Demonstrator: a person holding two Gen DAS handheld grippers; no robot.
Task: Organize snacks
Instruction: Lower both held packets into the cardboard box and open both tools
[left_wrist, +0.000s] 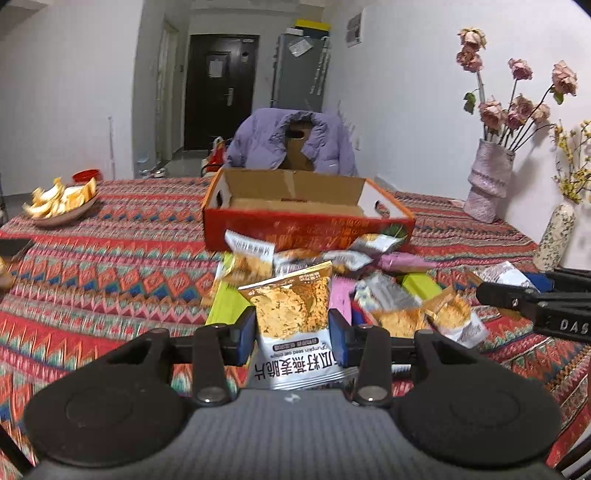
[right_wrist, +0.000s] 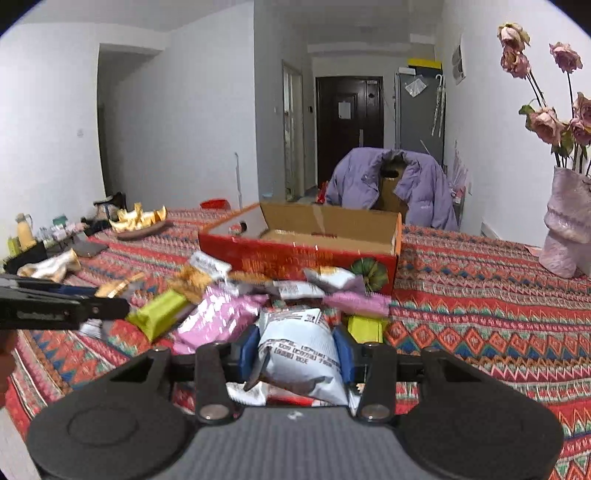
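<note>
L tongs (left_wrist: 291, 332) pinch a pumpkin-seed crisp packet (left_wrist: 295, 317), blue pads on both side edges, packet upright w/ printed face to camera. R tongs (right_wrist: 297, 350) pinch a white packet (right_wrist: 299, 354), back side up, puffy w/ air. Both lifted above the snack pile (left_wrist: 332, 273), which lies on the bench (left_wrist: 110, 258) just in front of the red carton (left_wrist: 306, 221). Carton open, looks nearly empty inside; near wall stands between pile and its floor.

Risks, judged from here:
- Both packets are air-filled pillows; pads grip by the sides only. Film could slide out or pivot mid-carry, esp. the R one, which bulges past the pads.
- Squeezing harder to fix that → crushed crisps or a burst seam.
- Carton near wall: carried too low, packet bottom catches the rim and gets knocked loose or shoves the carton back.
- L and R tongs are near each other over the same pile; heading to the carton together → collision.
- Dropped packet lands back in pile, may scatter the green bars (right_wrist: 159, 314) and pink packets (right_wrist: 218, 317).
</note>
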